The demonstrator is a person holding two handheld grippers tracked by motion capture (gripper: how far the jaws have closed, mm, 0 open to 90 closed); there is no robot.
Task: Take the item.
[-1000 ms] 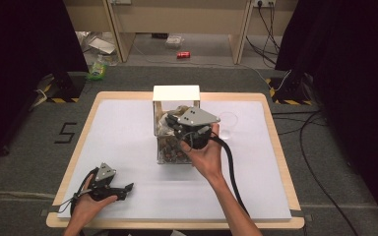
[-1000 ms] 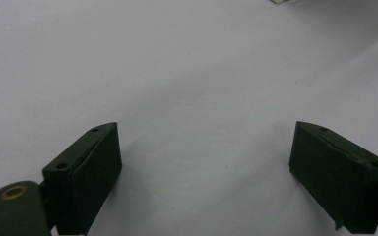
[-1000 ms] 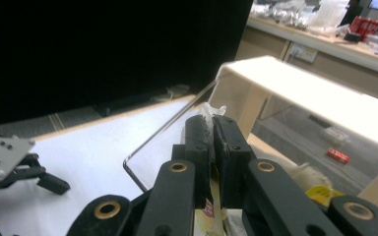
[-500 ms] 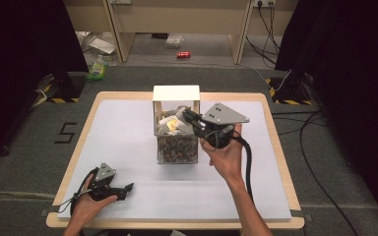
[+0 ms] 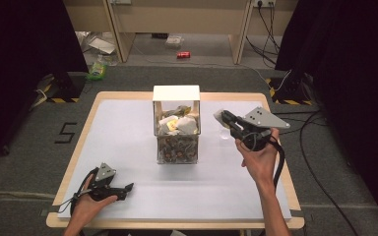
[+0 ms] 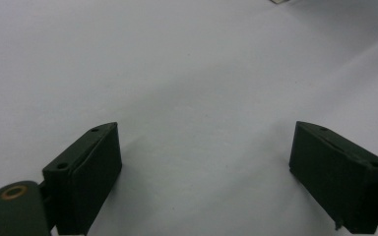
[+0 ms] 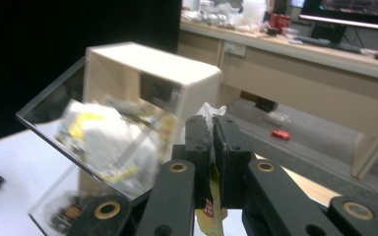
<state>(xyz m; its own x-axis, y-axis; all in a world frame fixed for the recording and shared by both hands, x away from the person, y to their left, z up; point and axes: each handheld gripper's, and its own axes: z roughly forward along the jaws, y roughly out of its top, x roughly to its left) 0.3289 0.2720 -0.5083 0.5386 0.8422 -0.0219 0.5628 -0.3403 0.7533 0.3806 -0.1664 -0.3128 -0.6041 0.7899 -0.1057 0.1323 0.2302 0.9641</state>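
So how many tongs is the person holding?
2. The left tongs rest open on the table near its front-left corner. The right tongs are raised to the right of the clear box, pinching a wrapper.

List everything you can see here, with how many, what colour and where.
Box: one, clear with white top, table centre, full of wrappers.
Wrapper: one, white and yellow, pinched in the right tool.
Table: one, white top, wood edge.
Can: one, red, floor beyond the table.
Left tool: one, black, jaws apart, low at the table's near left corner.
Right tool: one, black, right of the box.
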